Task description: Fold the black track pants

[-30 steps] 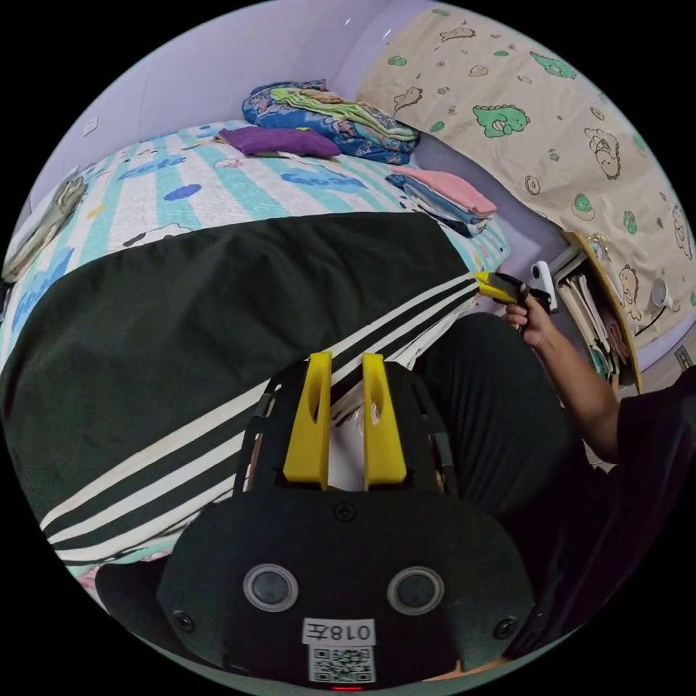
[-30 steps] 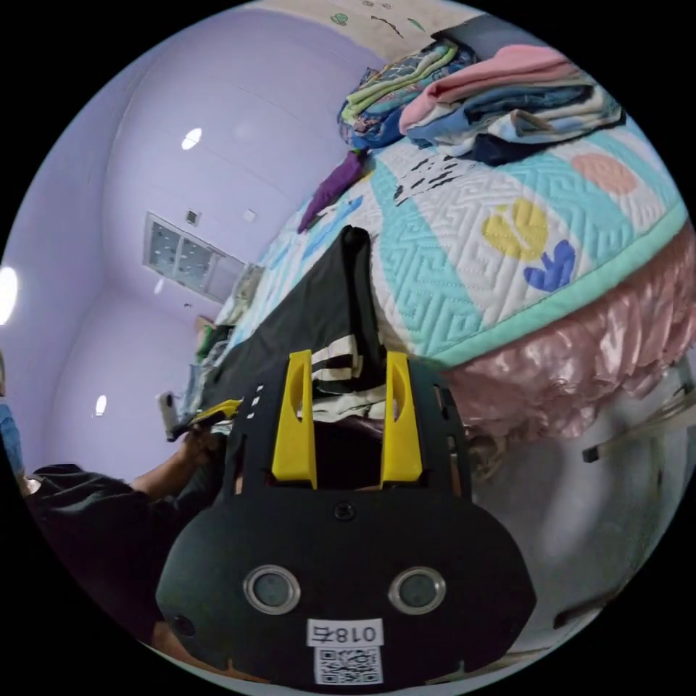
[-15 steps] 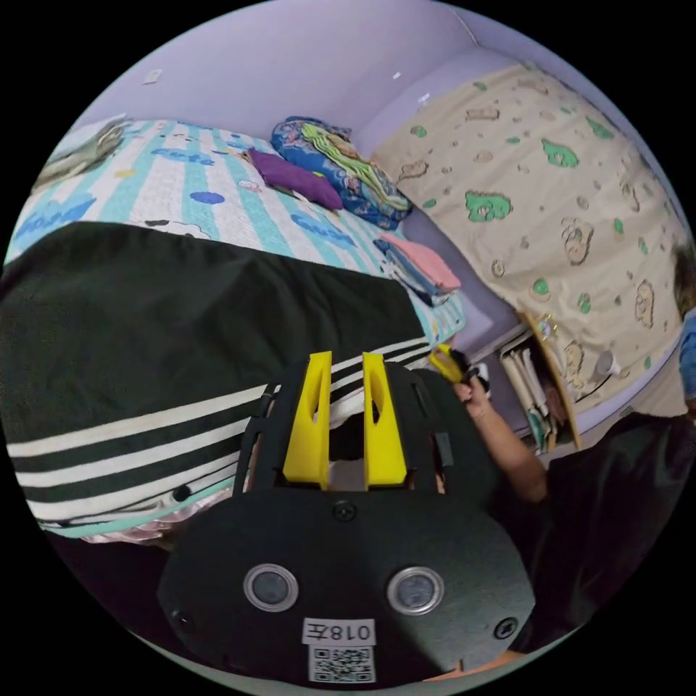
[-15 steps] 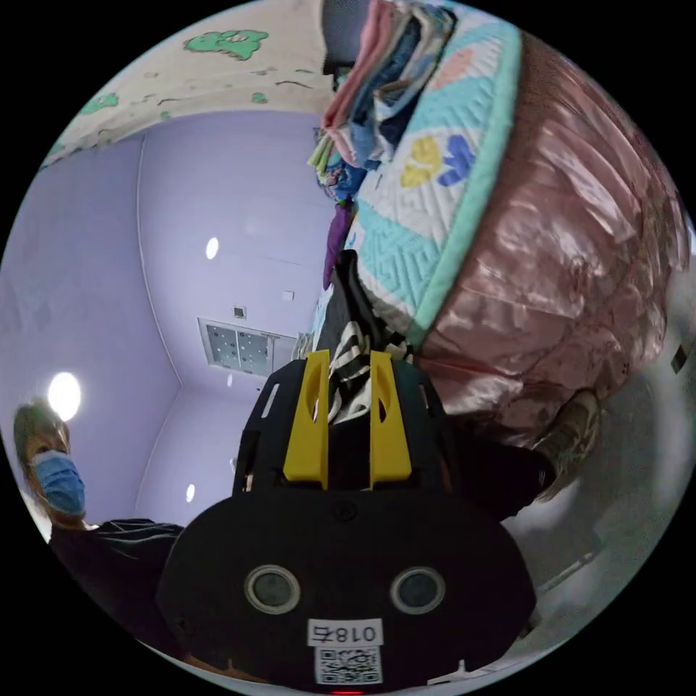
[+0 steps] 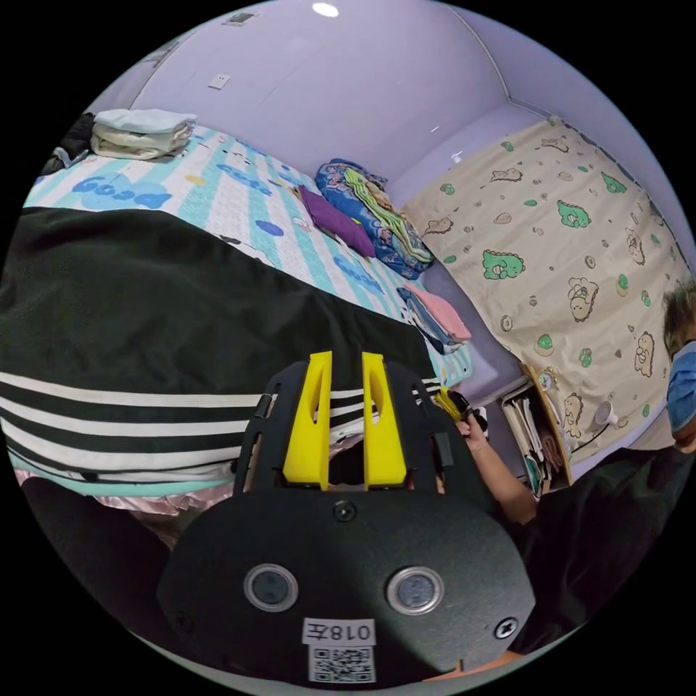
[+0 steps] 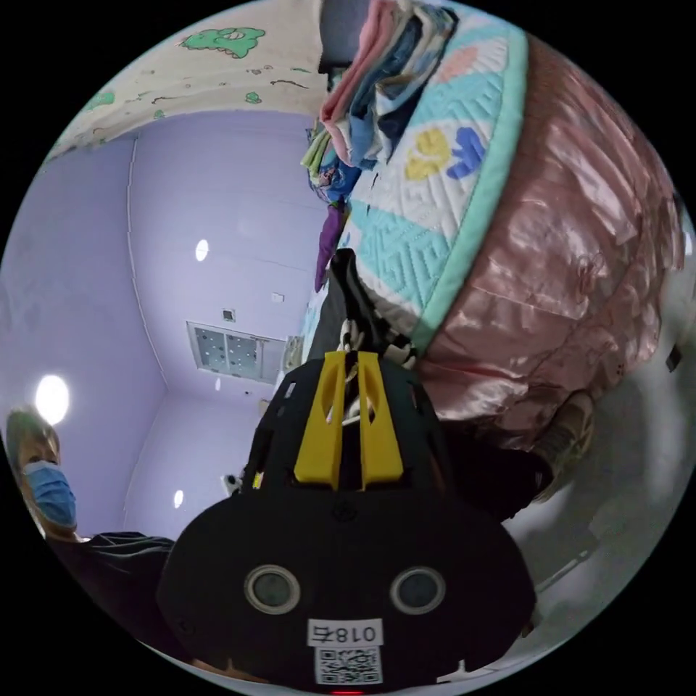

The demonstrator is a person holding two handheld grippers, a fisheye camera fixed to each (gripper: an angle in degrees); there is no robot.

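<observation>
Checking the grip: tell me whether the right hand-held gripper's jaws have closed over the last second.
Yes. The right hand-held gripper has narrowed onto the track pants at the bed edge.

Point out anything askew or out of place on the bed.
The black track pants lie with their striped side hanging over the bed edge, not flat on the quilt. The folded stacks behind look tidy; nothing spilled or damaged shows.
</observation>
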